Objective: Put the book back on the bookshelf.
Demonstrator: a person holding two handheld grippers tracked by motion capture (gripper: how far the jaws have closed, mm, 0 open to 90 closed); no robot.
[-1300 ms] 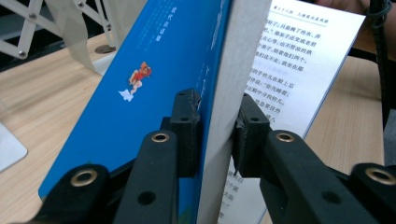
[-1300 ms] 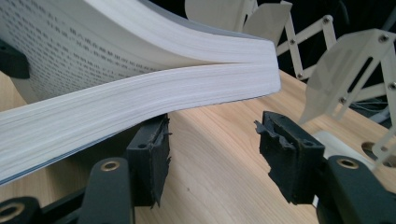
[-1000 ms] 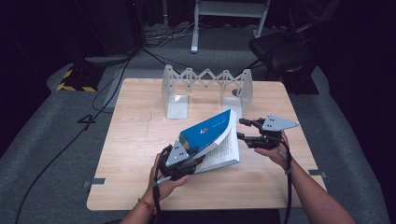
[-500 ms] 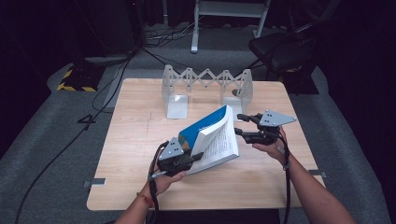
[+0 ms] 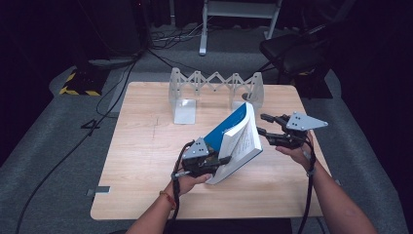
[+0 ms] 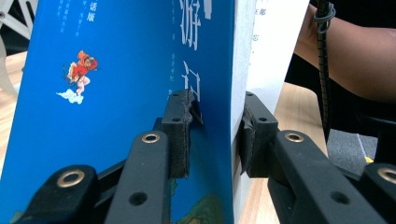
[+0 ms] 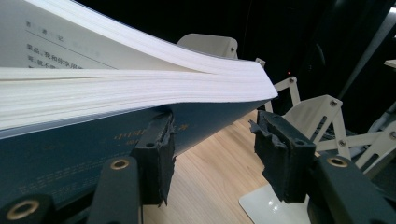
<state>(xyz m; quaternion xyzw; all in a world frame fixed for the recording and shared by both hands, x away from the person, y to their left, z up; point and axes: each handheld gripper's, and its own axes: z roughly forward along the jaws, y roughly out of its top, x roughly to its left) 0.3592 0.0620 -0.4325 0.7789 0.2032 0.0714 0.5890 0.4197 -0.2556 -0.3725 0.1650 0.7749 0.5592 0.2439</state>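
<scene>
Tilting above the table's [image 5: 146, 146] near middle, the blue book [image 5: 229, 127] is clamped at its lower corner by the left gripper [image 5: 225, 160]. Just right, the right gripper [image 5: 263, 126], jaws just closing, stands released under the pages; expanding rack [image 5: 214, 83] far behind.

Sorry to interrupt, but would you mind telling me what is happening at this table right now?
A person is handling a blue paperback book with two hand-held tongs. The left tongs are clamped on the cover and pages near one edge, holding the book tilted up off the wooden table. The right tongs stand open at the book's far edge; one pad is close against the back cover, and whether it touches is unclear, and their jaws have just been closing. An expandable white book rack stands behind.
</scene>
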